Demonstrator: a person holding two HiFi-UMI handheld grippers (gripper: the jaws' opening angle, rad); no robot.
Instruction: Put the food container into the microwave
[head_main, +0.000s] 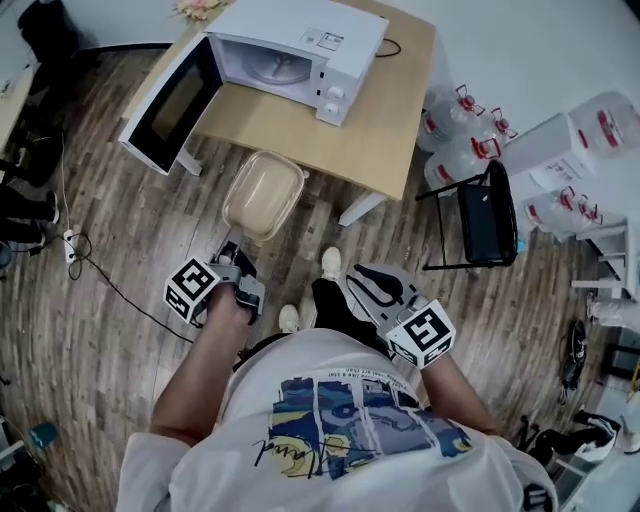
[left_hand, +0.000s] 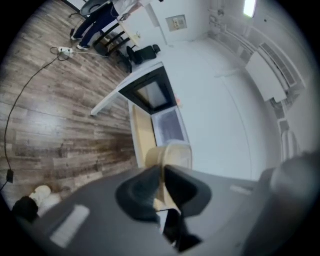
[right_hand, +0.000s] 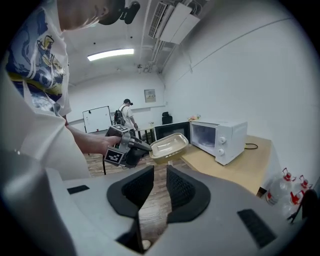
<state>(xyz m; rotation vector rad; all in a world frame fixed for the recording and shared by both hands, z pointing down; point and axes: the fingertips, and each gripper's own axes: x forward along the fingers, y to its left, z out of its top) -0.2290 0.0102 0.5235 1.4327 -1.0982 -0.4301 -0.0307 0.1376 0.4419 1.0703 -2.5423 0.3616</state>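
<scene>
The food container (head_main: 264, 193) is a shallow beige tub, held out level in front of the wooden table (head_main: 300, 125). My left gripper (head_main: 237, 252) is shut on its near rim; in the left gripper view the pads pinch that rim (left_hand: 161, 172). The white microwave (head_main: 300, 55) stands on the table with its door (head_main: 170, 105) swung open to the left and its cavity showing. The container is short of the table edge, outside the microwave. My right gripper (head_main: 362, 275) hangs low by the person's right leg, jaws together with nothing between them (right_hand: 160, 175).
Large water jugs (head_main: 460, 130) and a black chair (head_main: 487, 215) stand right of the table. A cable and power strip (head_main: 72, 245) lie on the wooden floor at the left. Another person (right_hand: 127, 116) stands far back in the room.
</scene>
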